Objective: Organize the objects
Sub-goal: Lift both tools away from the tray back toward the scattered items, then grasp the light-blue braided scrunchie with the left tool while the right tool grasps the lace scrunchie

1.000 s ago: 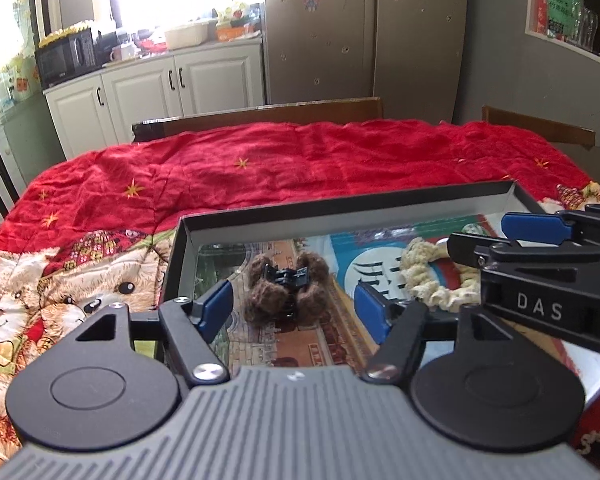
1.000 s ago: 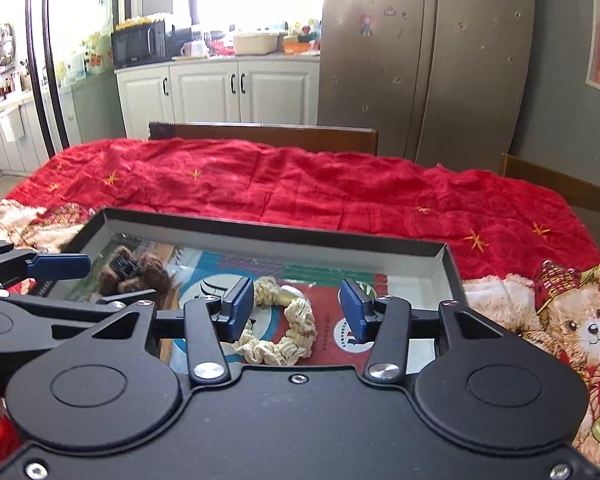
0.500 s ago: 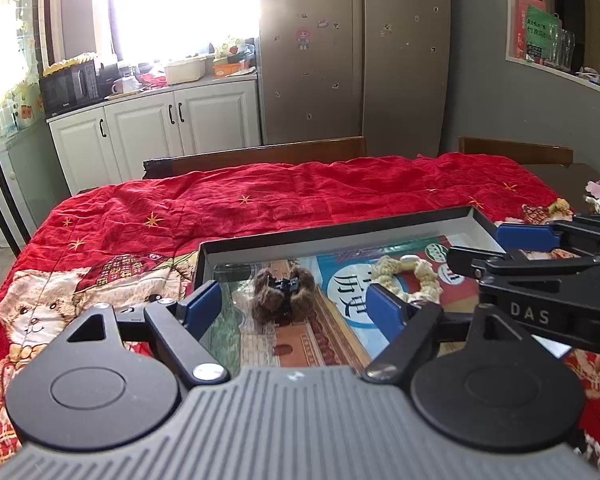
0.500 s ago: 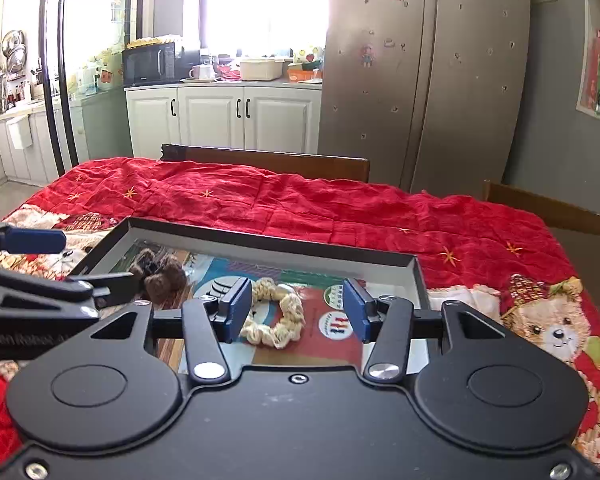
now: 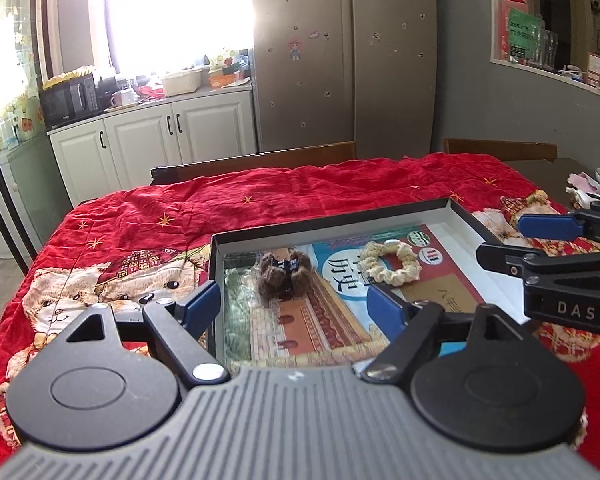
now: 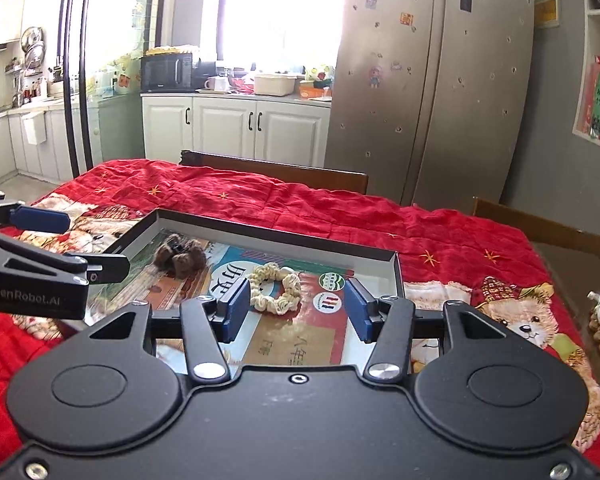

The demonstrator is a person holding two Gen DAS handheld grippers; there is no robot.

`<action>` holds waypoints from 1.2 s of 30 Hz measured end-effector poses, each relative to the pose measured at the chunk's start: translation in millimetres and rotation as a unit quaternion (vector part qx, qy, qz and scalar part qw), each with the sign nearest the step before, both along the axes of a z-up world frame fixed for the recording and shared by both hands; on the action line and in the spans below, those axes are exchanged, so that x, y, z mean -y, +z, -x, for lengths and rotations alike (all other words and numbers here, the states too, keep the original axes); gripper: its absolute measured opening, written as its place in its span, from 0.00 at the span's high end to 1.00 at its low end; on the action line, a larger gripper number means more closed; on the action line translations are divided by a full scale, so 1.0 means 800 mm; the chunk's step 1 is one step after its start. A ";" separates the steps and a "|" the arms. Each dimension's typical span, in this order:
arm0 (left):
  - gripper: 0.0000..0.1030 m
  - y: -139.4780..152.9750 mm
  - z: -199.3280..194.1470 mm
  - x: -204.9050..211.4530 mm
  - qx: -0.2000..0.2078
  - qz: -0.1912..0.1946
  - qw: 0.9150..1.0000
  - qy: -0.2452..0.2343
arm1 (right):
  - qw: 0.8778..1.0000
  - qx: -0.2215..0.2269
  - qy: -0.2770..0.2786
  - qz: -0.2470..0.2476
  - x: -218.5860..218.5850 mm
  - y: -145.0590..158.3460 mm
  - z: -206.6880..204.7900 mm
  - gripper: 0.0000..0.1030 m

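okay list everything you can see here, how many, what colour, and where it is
Tray: one, black rim, on the red blanket.
Book: one, colourful cover, lying flat in the tray.
Fuzzy hair clip: one, brown, on the book, left part.
Scrunchie: one, cream, on the book, right of the clip.
Blanket: one, red with bear print, covering the table.
Fridge: one, silver, behind the table.
Microwave: one, black, on the counter.
Left claw: open, empty.
Right claw: open, empty.

The left hand-held gripper (image 5: 294,306) hangs agape and empty before a black tray (image 5: 332,224). Inside lie a brown clip (image 5: 284,274) and a cream scrunchie (image 5: 390,262), apart. The right hand-held gripper (image 5: 516,240) juts in beside.
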State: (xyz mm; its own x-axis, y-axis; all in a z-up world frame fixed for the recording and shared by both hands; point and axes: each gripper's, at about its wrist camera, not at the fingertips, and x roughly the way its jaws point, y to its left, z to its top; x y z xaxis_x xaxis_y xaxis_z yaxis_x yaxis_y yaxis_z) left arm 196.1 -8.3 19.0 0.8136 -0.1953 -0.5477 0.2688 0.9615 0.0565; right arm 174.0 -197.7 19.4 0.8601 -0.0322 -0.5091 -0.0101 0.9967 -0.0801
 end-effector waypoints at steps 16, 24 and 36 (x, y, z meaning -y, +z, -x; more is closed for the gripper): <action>0.13 -0.007 0.071 -0.020 -0.004 -0.013 1.000 -0.013 | 1.000 -0.002 0.002 0.008 0.012 0.003 0.089 0.48; 0.13 -0.038 0.094 -0.029 -0.028 -0.008 1.000 -0.010 | 1.000 -0.021 -0.004 0.019 0.016 -0.029 0.135 0.45; 0.13 -0.079 0.110 -0.033 -0.053 -0.018 0.998 -0.012 | 0.998 -0.056 -0.018 0.026 0.016 -0.078 0.175 0.45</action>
State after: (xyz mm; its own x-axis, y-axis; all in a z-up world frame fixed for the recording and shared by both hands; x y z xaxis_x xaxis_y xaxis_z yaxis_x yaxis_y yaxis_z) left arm 108.1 17.7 -43.9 0.7453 -0.1935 -0.6380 0.2989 0.9524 0.0603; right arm 34.0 -210.1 -43.1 0.7963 -0.0912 -0.5980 0.0140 0.9911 -0.1326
